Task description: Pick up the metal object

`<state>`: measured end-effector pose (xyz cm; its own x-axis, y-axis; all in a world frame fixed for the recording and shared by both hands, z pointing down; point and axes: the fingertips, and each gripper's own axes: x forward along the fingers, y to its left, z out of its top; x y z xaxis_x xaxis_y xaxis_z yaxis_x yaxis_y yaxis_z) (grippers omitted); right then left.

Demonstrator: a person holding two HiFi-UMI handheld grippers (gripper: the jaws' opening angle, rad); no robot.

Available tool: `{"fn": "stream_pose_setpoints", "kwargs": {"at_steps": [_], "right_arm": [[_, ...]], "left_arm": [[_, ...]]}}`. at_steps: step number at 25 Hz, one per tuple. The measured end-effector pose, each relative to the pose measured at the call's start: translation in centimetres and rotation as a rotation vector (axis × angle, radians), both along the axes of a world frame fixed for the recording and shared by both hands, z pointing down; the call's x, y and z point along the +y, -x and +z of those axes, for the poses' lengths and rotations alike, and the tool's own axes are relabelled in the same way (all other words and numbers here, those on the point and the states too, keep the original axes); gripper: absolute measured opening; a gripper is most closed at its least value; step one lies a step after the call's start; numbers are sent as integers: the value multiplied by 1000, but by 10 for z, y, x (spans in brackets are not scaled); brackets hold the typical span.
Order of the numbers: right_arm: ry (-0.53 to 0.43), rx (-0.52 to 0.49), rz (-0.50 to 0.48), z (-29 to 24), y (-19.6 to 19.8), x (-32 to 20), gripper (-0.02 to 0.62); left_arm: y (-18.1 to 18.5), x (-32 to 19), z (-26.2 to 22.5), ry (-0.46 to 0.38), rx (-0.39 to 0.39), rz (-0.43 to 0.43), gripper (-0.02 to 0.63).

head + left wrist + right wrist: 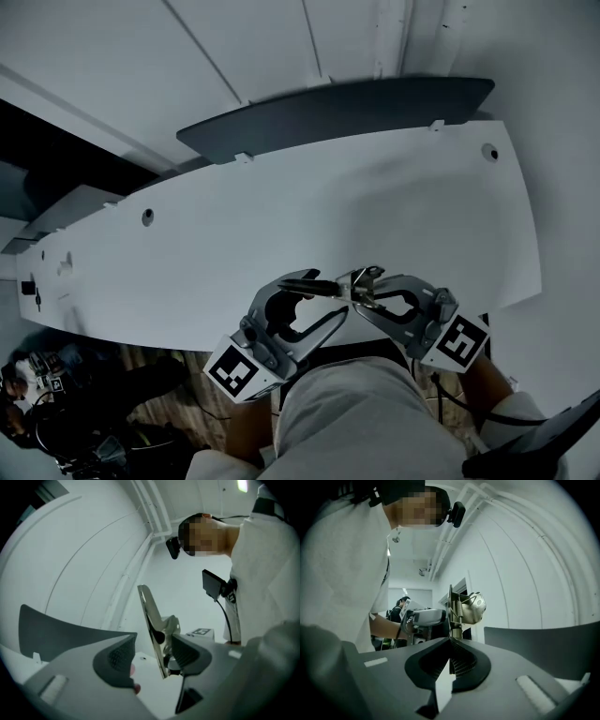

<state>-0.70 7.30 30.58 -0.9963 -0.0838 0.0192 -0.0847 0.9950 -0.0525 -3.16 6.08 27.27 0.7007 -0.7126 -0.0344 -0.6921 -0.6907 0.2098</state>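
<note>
The metal object point(362, 283), a small shiny hinge-like piece with a flat plate and a spring, is held in the air above the white table's point(281, 216) front edge. My right gripper point(361, 298) is shut on its lower end; in the right gripper view the metal object point(464, 606) stands up out of the closed right gripper point(451, 656). My left gripper point(328, 298) faces it from the left with its jaws wide apart. In the left gripper view the metal object's plate point(152, 620) stands between the pads of the left gripper point(150, 656), close to the right pad point(185, 652); the left pad is well off it.
A dark grey curved panel point(337, 112) lies along the table's far edge. The tabletop has small round holes point(147, 217) point(489, 151). The person's lap point(375, 412) is just below the grippers. Another person point(401, 606) stands far behind in the right gripper view.
</note>
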Motion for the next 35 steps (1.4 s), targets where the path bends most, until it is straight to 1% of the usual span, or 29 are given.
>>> {"fn": "stream_pose_setpoints", "kwargs": {"at_steps": [3,5,6,7,9,10,13,15,16,20,24,28,31,35], "right_arm": [[-29,57,-53,-3,14,16,2],[-26,66,-80,-7,23,21,2],[-24,74,-108,-7,27,24,2],[-22,92,-145,-6,30,28,2],[-17,133,-202,-7,40,31,2],[-20,152,-210,-8,45,29,2],[-51,197,-193,-10,50,24,3],[-67,199,-183,-10,50,25,3],[-75,198,-178,-10,51,25,5],[-121,231,-129,-8,53,21,8],[-198,246,-37,-18,59,17,17],[-288,240,81,-29,63,12,31],[-328,211,137,-33,66,11,35],[-307,235,155,-30,65,10,37]], "left_arm": [[0,9,-14,-29,17,72,236],[0,15,-21,-51,39,116,208],[-2,19,-25,-63,54,143,180],[-4,21,-29,-76,68,169,176],[0,21,-37,-97,91,194,178],[5,18,-41,-104,96,191,169],[15,14,-45,-115,108,176,160],[15,15,-45,-128,110,161,156],[14,15,-45,-137,99,150,156],[13,13,-42,-151,20,94,155],[14,13,-50,-193,-88,1,155],[16,12,-57,-237,-160,-102,155],[16,12,-54,-240,-192,-141,155],[16,11,-52,-234,-200,-146,155]]}}
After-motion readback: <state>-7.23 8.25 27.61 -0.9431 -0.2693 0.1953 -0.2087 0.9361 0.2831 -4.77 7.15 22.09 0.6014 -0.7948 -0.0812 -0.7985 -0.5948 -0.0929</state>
